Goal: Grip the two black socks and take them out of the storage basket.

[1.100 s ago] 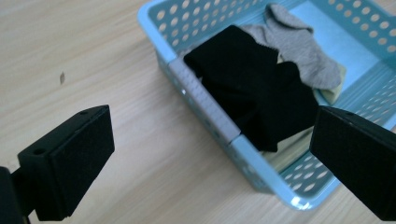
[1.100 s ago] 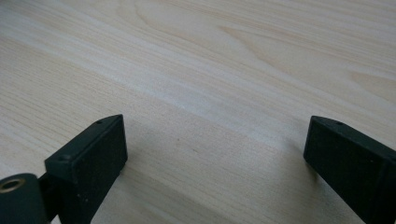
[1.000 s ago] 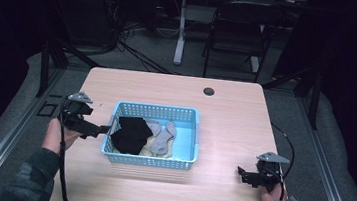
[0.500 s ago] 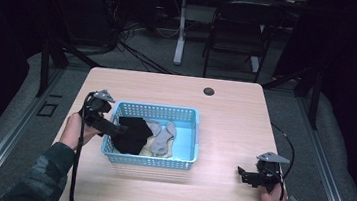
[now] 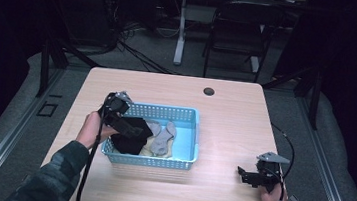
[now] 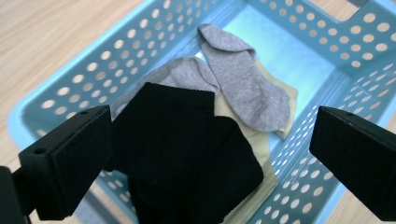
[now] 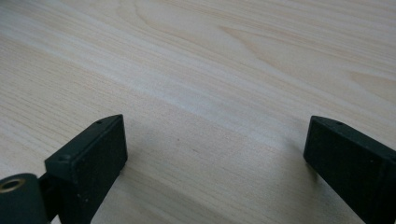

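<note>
Left gripper [image 6: 210,154] jaws wide over black sock [image 6: 187,154] in basket [image 6: 327,60] | right gripper [image 7: 215,154] jaws wide, holding nothing

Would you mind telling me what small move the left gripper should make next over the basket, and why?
Probably lower the left gripper straight down and close on the black sock. Its jaws stand wide open, one on each side of that sock, which lies on top of the grey socks and a cream one in the blue basket. The right gripper rests open on the table, away from the basket.
</note>
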Action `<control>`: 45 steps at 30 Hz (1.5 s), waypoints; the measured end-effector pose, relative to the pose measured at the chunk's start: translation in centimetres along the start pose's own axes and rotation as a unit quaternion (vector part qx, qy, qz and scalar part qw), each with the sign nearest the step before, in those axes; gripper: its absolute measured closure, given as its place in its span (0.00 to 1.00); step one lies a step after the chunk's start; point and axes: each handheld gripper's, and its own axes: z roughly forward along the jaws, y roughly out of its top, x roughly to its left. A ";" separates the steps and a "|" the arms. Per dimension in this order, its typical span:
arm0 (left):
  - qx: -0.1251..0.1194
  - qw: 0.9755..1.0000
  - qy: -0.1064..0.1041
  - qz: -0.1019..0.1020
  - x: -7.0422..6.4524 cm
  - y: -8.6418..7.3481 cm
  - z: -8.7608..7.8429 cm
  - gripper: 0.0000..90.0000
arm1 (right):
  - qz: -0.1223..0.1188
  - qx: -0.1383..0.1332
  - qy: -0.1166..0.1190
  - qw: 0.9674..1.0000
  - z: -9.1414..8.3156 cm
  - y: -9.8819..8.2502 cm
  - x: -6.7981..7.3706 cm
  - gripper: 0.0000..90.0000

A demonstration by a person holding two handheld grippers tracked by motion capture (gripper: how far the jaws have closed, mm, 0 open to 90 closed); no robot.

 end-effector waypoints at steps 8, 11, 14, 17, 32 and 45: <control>0.043 0.999 0.002 0.004 -1.1 0.4 2.6 0.00 | -0.001 0.000 -0.001 1.000 0.0 0.0 0.0 0.06; 0.061 0.998 0.002 0.001 -1.2 0.2 3.3 0.01 | 0.000 0.000 0.000 1.000 0.0 0.0 0.0 0.06; 0.076 0.997 0.005 0.007 -1.3 0.3 3.7 0.07 | 0.000 0.000 -0.001 1.000 0.0 0.0 0.0 0.06; 0.101 0.995 0.002 0.011 -1.8 0.5 4.8 0.10 | -0.001 0.001 -0.001 1.000 0.0 0.0 0.0 0.06; 0.164 0.986 0.025 0.028 -2.7 -0.3 6.7 0.25 | 0.000 0.000 0.000 1.000 0.0 0.0 0.0 0.06; 0.176 0.982 0.069 0.028 -2.2 -0.7 6.3 0.64 | 0.000 0.000 0.001 1.000 0.0 0.0 0.0 0.06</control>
